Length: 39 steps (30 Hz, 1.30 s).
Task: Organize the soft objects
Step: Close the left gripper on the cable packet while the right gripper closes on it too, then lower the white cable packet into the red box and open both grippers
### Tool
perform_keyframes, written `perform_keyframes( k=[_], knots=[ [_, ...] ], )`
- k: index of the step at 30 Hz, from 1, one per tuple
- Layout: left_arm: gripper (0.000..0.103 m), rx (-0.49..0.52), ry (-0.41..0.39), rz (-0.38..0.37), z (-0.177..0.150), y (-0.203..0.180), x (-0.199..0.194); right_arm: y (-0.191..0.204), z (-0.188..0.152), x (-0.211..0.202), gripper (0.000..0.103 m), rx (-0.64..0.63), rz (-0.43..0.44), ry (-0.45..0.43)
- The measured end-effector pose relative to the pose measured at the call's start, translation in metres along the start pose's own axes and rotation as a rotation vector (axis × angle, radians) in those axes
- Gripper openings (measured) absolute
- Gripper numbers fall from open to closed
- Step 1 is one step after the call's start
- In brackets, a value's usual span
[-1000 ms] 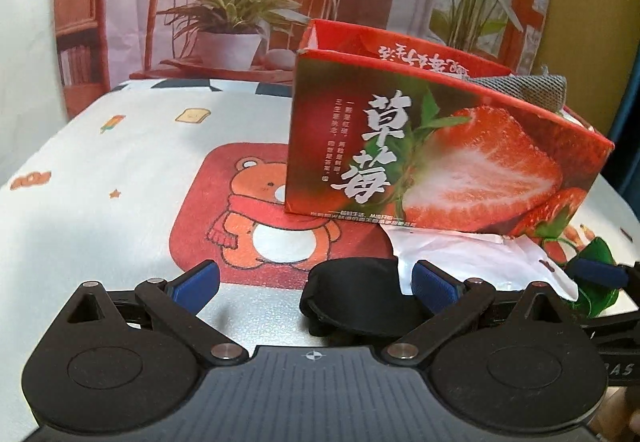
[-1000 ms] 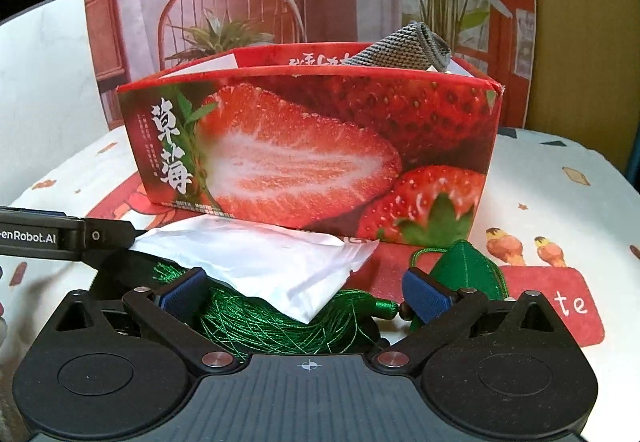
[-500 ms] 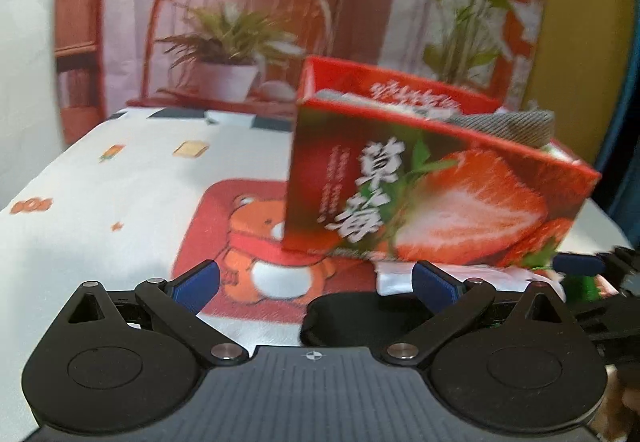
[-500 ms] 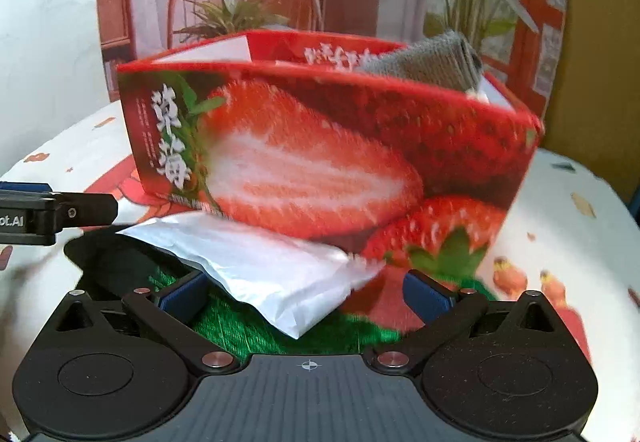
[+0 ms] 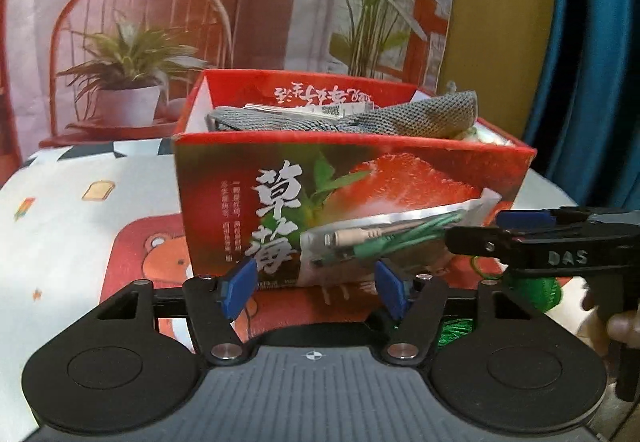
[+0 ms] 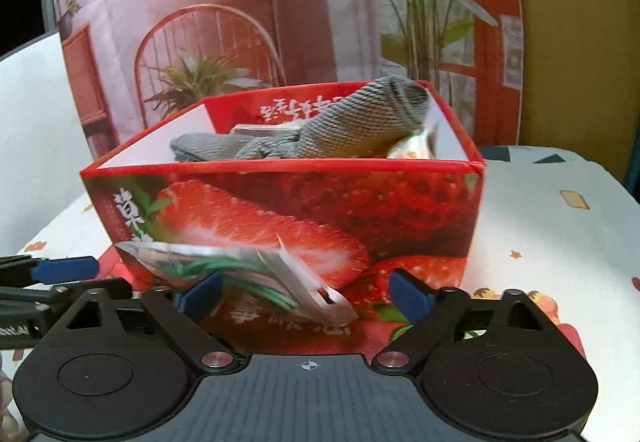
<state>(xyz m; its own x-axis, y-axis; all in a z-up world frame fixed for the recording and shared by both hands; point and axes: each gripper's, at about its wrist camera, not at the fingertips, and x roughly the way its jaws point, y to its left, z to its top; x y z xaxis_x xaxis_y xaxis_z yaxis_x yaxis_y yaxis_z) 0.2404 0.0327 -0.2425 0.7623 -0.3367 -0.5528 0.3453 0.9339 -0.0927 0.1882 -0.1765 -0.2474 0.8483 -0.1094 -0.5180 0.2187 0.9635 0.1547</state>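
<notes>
One red strawberry-print box [image 5: 400,178], one grey knitted cloth [image 6: 320,134] inside it, one clear plastic packet [image 5: 380,242] of green cords, one bundle of green string [image 5: 536,290], two grippers, left [image 5: 316,282] and right [image 6: 308,292]

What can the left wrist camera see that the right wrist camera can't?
Only the left wrist view shows a bear picture on the tablecloth, a blue curtain and green tassel threads under the right tongs.
Only the right wrist view shows little bird pictures on the cloth and the box's right corner.
Both show the strawberry box, the grey mesh cloth inside it, and the clear packet lifted in front. Both tongs are closing, the packet between them.
</notes>
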Motion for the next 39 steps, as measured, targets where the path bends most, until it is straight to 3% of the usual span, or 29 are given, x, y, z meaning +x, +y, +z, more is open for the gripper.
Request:
perform_keyframes(
  k=[6, 14, 18, 24, 32, 39],
  knots=[
    [0.068, 0.036, 0.031, -0.017, 0.008, 0.005, 0.022, -0.002, -0.006, 0.003, 0.078, -0.022, 0.003, 0.004],
    [0.067, 0.068, 0.052, -0.107, 0.012, 0.002, 0.036, 0.010, -0.010, 0.007, 0.066, -0.117, 0.018, -0.001],
    [0.054, 0.096, 0.064, -0.112, 0.009, -0.006, 0.041, 0.015, -0.011, 0.012, 0.057, -0.151, 0.031, 0.008],
    [0.046, 0.080, 0.061, -0.107, 0.009, -0.013, 0.037, 0.021, -0.014, 0.016, 0.040, -0.166, 0.044, 0.019],
    [0.046, 0.057, 0.045, -0.106, 0.020, -0.013, 0.020, 0.022, -0.009, 0.000, 0.033, -0.142, 0.050, -0.015],
    [0.046, 0.037, -0.030, -0.089, 0.032, -0.014, -0.011, 0.028, 0.005, -0.026, 0.033, -0.139, 0.070, -0.085]
  ],
)
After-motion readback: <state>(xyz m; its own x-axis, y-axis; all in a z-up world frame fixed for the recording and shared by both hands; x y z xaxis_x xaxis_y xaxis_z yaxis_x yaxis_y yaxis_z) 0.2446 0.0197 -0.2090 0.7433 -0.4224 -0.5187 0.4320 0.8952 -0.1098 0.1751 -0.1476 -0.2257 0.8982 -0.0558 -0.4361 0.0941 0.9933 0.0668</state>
